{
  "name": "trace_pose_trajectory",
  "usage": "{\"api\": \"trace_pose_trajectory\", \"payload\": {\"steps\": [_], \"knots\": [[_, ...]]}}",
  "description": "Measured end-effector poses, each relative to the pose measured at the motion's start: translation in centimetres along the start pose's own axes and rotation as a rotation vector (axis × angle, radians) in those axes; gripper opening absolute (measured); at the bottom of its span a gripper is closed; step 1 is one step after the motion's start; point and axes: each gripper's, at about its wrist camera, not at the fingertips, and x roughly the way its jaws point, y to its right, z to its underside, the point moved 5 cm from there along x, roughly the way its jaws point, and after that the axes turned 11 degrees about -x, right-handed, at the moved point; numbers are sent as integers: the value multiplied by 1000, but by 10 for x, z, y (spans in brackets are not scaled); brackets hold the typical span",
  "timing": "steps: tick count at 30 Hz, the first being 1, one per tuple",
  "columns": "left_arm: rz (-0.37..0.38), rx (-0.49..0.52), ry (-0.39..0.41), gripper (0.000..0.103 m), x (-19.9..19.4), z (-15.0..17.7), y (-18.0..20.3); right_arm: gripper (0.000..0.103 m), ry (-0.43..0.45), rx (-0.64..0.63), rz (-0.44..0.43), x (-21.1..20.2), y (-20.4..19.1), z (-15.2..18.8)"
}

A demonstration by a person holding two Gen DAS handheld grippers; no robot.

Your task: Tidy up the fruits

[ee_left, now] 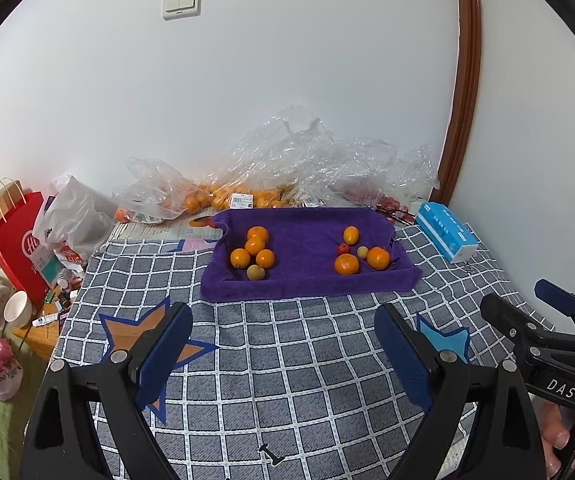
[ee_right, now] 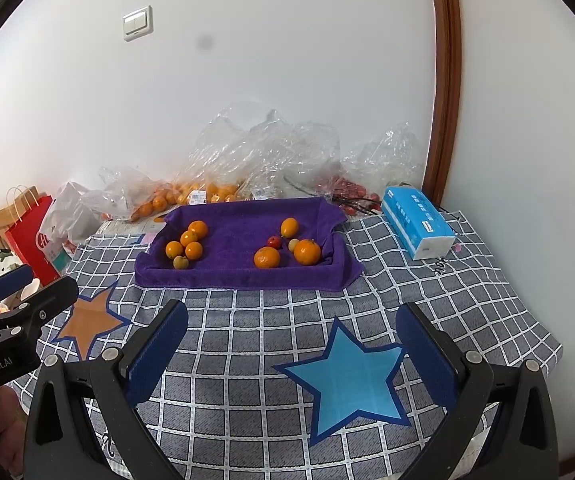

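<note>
Purple terry-cloth tray (ee_left: 307, 284) with soft raised edges, resting on a grey grid-patterned quilted cloth (ee_left: 287, 380) printed with stars. Left cluster of fruits (ee_left: 253, 252) — four glossy round oranges and one dull yellow-green fruit; right cluster (ee_left: 357, 254) — two larger oranges, an oval kumquat, a small red fruit and a pale green one. Crinkled clear plastic bags (ee_left: 287, 160) behind the tray. Left gripper (ee_left: 283, 344) and right gripper (ee_right: 291, 340) — blue textured pads set wide apart, nothing between them, well short of the tray.
</note>
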Motion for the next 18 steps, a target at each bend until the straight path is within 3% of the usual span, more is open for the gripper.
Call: {"api": "trace_pose_trajectory", "payload": {"steps": [18], "knots": [[-1, 0, 1, 92, -1, 0, 0, 102, 2, -2, -3, -2, -4, 0]]}}
